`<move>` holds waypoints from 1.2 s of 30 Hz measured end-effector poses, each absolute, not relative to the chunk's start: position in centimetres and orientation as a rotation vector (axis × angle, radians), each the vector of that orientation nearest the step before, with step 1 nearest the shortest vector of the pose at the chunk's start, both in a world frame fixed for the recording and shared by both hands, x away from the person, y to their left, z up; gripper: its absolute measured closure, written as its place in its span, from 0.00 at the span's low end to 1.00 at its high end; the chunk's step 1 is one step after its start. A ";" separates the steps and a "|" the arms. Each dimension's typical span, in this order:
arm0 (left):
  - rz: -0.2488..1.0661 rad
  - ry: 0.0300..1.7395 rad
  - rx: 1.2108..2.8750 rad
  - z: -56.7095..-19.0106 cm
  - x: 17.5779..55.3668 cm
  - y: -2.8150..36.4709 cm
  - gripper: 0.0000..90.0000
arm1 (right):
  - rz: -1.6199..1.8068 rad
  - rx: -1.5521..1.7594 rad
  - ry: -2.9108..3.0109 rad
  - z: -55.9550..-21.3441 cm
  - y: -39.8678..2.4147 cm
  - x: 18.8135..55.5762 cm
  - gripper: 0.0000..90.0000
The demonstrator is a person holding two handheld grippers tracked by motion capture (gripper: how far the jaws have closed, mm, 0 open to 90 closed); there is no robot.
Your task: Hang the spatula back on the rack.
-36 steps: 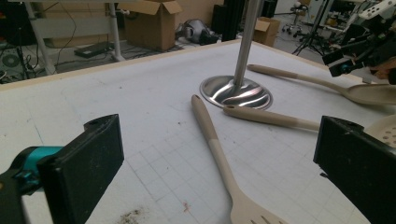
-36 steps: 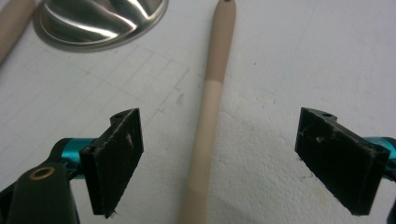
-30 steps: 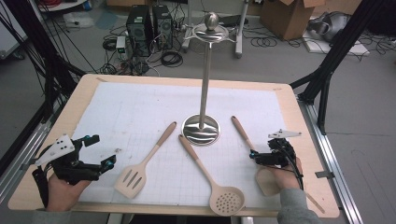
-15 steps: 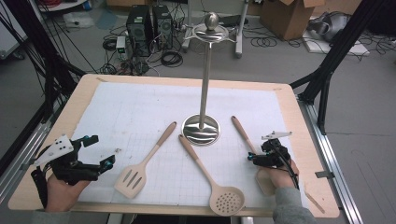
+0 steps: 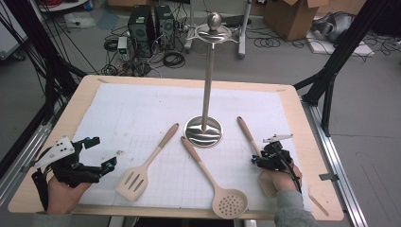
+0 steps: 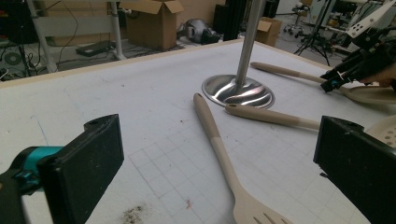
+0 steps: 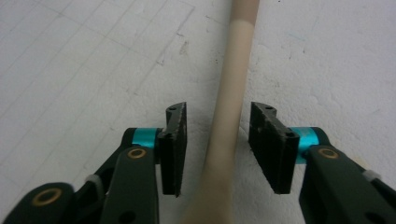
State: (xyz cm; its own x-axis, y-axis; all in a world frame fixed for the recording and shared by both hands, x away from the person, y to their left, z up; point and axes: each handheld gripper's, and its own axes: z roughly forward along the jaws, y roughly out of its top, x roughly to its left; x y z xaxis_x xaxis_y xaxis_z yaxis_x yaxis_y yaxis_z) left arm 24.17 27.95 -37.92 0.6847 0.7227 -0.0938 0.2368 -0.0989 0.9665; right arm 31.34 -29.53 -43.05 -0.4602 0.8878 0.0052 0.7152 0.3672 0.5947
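Observation:
Three beige utensils lie on the white mat. A slotted spatula [image 5: 142, 170] is left of centre and a skimmer [image 5: 229, 201] is in the middle. The third utensil's handle [image 5: 246, 132] runs under my right gripper [image 5: 257, 159], and the hand hides its head. In the right gripper view the handle [image 7: 231, 107] passes between the pads [image 7: 177, 140] with a gap on each side; the jaws have just been closing on it. My left gripper [image 5: 101, 152] rests at the front left, wide open and holding nothing.
A tall metal hanging stand [image 5: 208, 85] with a round base [image 5: 203, 130] rises at the mat's centre, just behind the utensil handles. The wooden table edge [image 5: 321, 142] runs close on the right. Cables and boxes lie on the floor beyond.
The right gripper has edged slightly left over the handle and its jaws have narrowed around it. The left gripper and the utensils have stayed put.

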 end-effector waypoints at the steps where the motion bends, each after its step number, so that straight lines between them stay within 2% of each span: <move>1: 0.490 0.789 1.663 -37.9 24.2 27.9 0.02 | 0.767 1.410 2.318 -43.0 -29.5 31.3 0.66; 9: 0.489 0.793 1.662 -38.0 24.1 28.0 0.02 | 0.758 1.424 2.302 -43.0 -29.5 30.9 0.80; 16: 0.488 0.794 1.665 -38.1 24.2 27.9 0.02 | 0.778 1.466 2.299 -43.0 -29.6 31.0 0.86; 29: 0.486 0.792 1.660 -38.1 24.2 28.0 0.02 | 0.824 1.439 2.318 -42.7 -29.9 30.9 0.87; 36: 0.484 0.791 1.659 -38.0 24.1 28.0 0.02 | 0.960 1.394 2.245 -40.3 -31.0 30.2 0.87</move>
